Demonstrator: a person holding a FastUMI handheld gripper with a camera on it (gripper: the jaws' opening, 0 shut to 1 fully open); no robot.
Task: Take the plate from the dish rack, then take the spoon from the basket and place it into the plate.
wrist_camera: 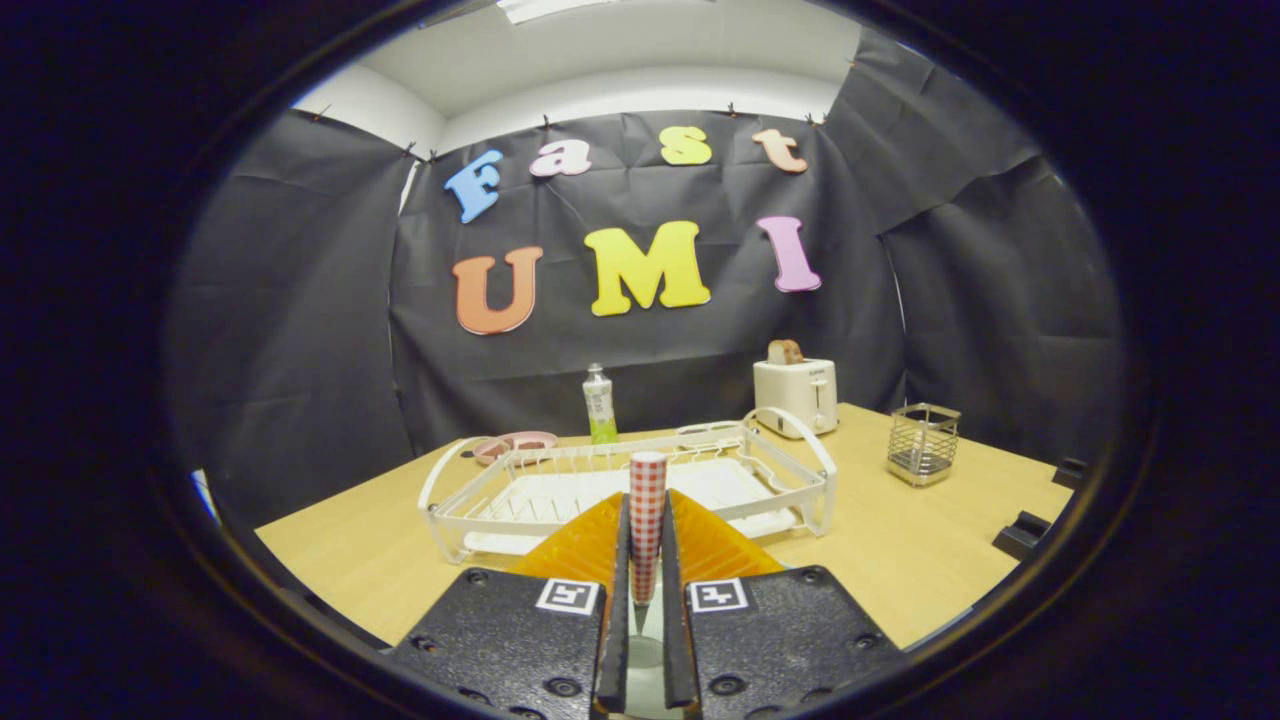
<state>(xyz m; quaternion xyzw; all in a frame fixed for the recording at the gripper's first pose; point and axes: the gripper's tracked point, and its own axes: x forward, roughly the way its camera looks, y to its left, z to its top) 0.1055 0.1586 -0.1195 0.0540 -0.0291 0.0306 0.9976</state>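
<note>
A spoon (647, 500) with a red-and-white checked handle stands upright between my two orange fingers (585, 545), its handle end rising above the fingertips. My gripper (646, 530) is shut on the spoon, held over the table's near side, just in front of the white dish rack (800, 470). The rack's slots look empty. A pink plate (515, 443) lies flat on the table beyond the rack's far left corner. The wire mesh basket (922, 443) stands to the right of the rack, apart from it.
A white toaster (797, 393) with a slice of bread in it stands behind the rack's right end. A green-bottomed bottle (599, 405) stands behind the rack's middle. Two black blocks (1022, 532) sit at the wooden table's (900, 560) right edge.
</note>
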